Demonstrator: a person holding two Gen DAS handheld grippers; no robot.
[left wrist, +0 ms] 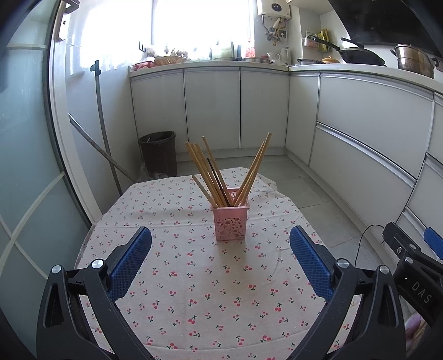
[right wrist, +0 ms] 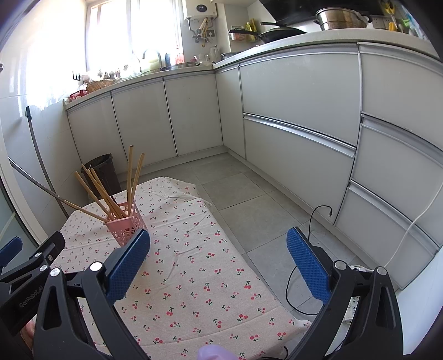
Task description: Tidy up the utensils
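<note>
Standing upright on the bench's cherry-print cloth (left wrist: 193, 290), the pink perforated plastic holder (left wrist: 230, 221) is carrying wooden chopsticks (left wrist: 210, 174) fanned toward 11 and 1 o'clock. You are holding your left tongs (left wrist: 220, 265) released and empty, the holder at their 12 o'clock, apart. Your right tongs (right wrist: 218, 265) are also spread empty, the holder at 10 o'clock.

place: home kitchen | cabinets (left wrist: 211, 108); wok (left wrist: 357, 54); probably water heater (left wrist: 274, 8)
</note>
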